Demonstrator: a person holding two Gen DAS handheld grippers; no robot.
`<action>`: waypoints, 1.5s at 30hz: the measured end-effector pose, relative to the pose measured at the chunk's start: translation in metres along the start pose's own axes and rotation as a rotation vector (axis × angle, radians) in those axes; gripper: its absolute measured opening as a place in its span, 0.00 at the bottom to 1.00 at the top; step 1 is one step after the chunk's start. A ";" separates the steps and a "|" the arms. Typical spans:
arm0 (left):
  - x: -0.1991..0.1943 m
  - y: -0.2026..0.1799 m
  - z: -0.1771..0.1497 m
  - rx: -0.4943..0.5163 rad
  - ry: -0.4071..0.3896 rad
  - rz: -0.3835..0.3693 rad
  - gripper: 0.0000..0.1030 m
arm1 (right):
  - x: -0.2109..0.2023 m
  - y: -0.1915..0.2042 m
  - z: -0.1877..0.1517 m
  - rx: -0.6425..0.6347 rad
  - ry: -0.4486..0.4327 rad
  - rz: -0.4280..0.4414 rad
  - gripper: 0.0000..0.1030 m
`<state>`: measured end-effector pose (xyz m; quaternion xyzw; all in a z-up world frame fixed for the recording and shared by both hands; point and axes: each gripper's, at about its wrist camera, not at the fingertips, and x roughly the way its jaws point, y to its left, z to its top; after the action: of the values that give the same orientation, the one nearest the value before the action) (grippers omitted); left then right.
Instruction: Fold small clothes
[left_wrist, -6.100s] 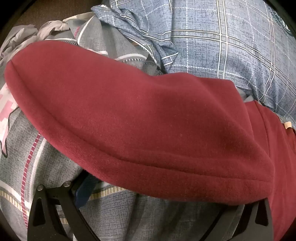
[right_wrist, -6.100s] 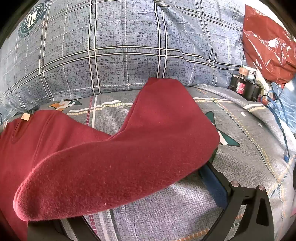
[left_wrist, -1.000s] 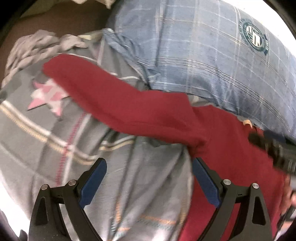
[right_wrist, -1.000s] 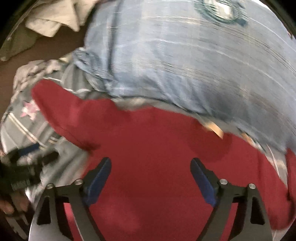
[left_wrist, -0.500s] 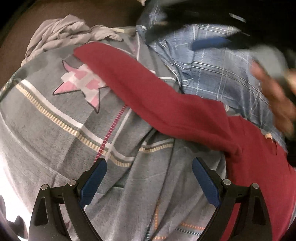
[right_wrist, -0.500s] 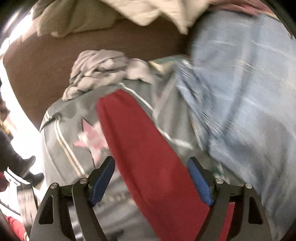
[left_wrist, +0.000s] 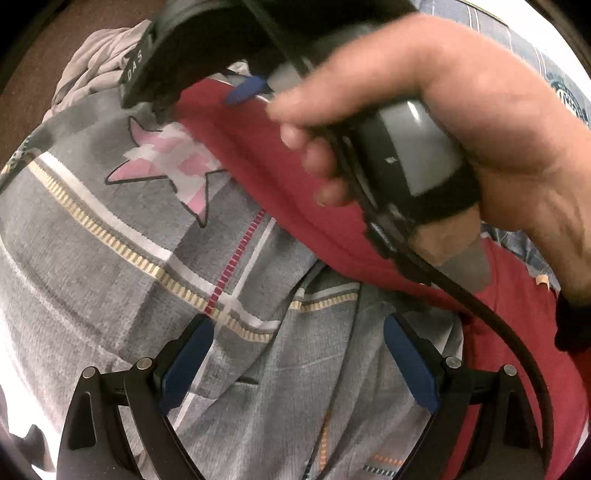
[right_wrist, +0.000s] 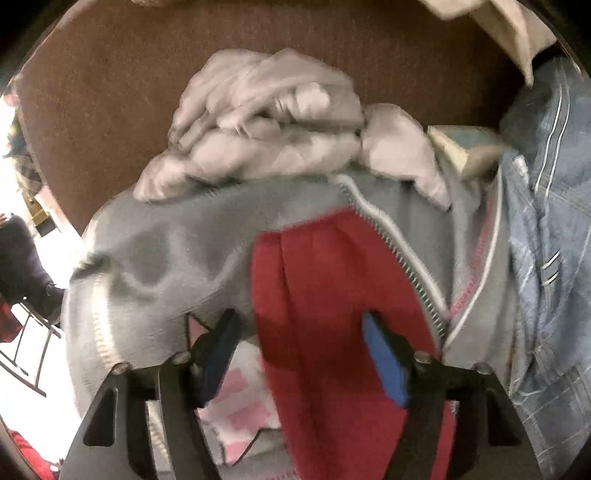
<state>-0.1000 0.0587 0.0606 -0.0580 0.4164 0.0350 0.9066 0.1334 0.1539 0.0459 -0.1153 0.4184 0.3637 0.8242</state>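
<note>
Your right gripper (right_wrist: 301, 345), jaws apart, straddles the cuff end of the dark red fleece top's sleeve (right_wrist: 332, 295), probably lining up to fold it inward. The top lies on the grey star-print blanket (left_wrist: 110, 236). Left gripper (left_wrist: 297, 363) hangs open, empty. Blurry lettering, maybe "DAS".

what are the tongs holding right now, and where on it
Nothing. The left tongs are open over the grey bedspread; the right tongs are open, straddling the red sleeve end, not yet pinching.
</note>
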 end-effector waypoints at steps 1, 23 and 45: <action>0.001 -0.001 0.000 0.001 0.003 -0.001 0.91 | -0.001 -0.002 0.000 0.012 -0.012 0.001 0.56; -0.041 -0.025 -0.012 0.035 -0.128 -0.018 0.91 | -0.357 -0.098 -0.252 0.643 -0.368 -0.406 0.08; 0.041 -0.131 0.021 0.228 0.110 -0.184 0.91 | -0.411 -0.137 -0.453 1.101 -0.195 -0.685 0.72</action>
<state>-0.0431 -0.0678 0.0531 0.0058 0.4599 -0.0989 0.8825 -0.2043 -0.3735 0.0659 0.2300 0.4064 -0.1779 0.8662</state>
